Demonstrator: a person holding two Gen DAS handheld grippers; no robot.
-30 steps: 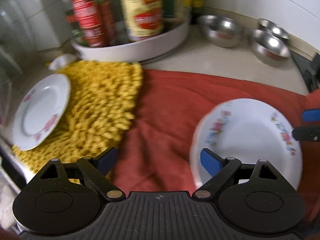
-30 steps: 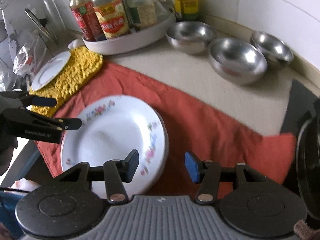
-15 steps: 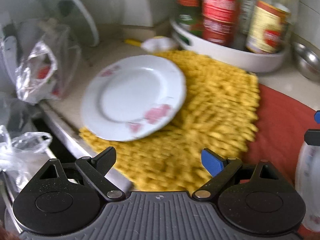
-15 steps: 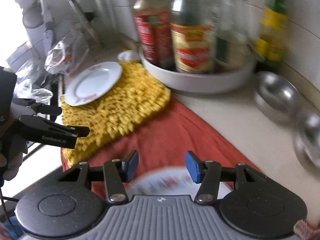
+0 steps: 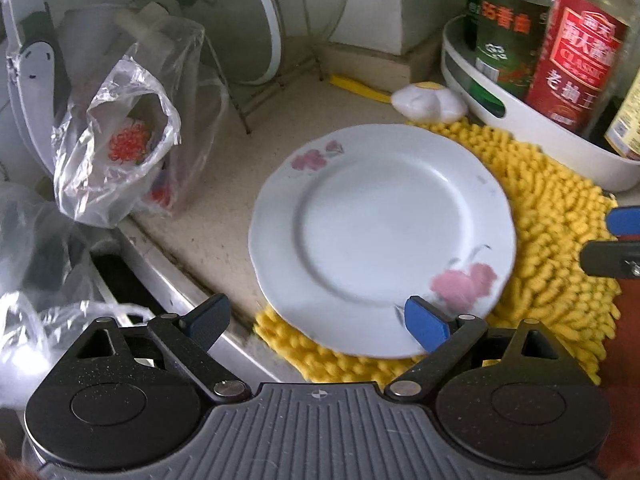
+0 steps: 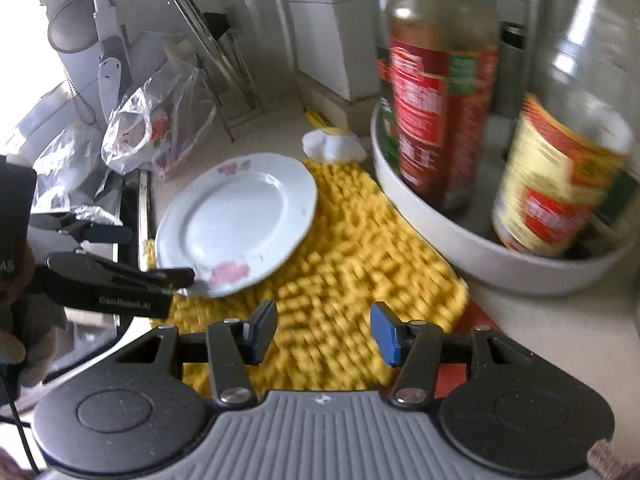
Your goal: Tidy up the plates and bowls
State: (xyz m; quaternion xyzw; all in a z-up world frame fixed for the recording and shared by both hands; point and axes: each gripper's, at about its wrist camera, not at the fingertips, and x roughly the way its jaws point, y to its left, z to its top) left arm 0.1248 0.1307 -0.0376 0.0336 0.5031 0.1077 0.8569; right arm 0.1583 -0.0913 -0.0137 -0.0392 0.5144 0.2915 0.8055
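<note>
White plate with pink flowers lies flat on the yellow chenille mat on the worktop, its left rim overhanging the mat. Left gripper — fingers apart, holding nothing — hovers at the plate's near edge. Right gripper, fingers parted and empty, hangs over the mat; a white tray of sauce bottles stands far right.

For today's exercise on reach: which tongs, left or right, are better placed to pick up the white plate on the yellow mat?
Left. The left tongs stand open at the plate rim; the right tongs hang over the yellow mat, off it.
</note>
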